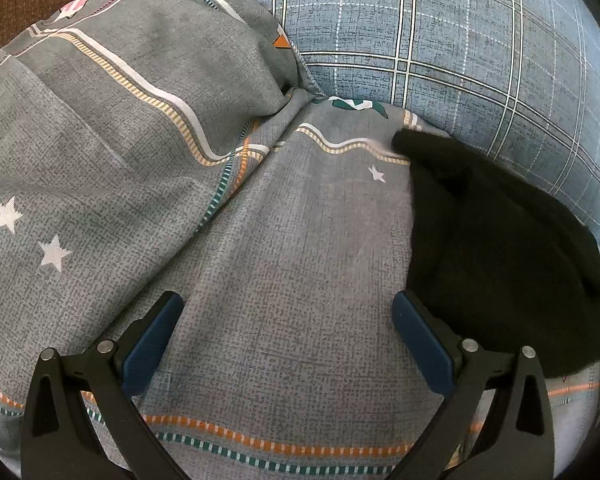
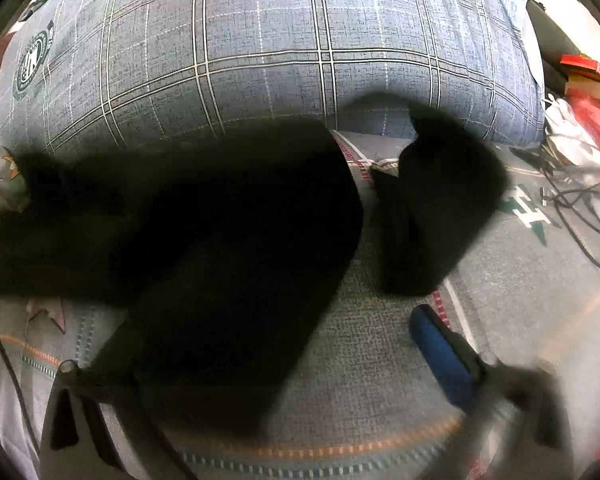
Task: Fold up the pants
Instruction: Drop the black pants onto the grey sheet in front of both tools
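Left gripper (image 1: pixel 286 344) is spread wide with nothing between its blue pads (image 1: pixel 152 344), hovering over bare grey patterned bedsheet (image 1: pixel 300 260) at lower centre of the left wrist view. The black pants (image 1: pixel 500 248) lie off to its right side, filling the right-middle of that frame, the nearest edge just beside the right pad. Right gripper (image 2: pixel 280 364) looks spread too: one blue pad (image 2: pixel 440 356) shows at lower right, blurred; the other finger is hidden under or behind dark cloth at lower left, so contact there cannot be told. In the right wrist view the pants (image 2: pixel 204 240) fill the centre, the main mass running from left edge toward lower centre, with a separate-looking dark lobe at centre right; the folds are too dark to read. Judgement: the right gripper is nearer the garment, the left must shift right to reach an edge. A blue plaid pillow (image 2: pixel 260 48) sits behind, touching the pants' far side. Cables (image 2: pixel 580 208) and red packaging (image 2: pixel 588 80) clutter the upper right.
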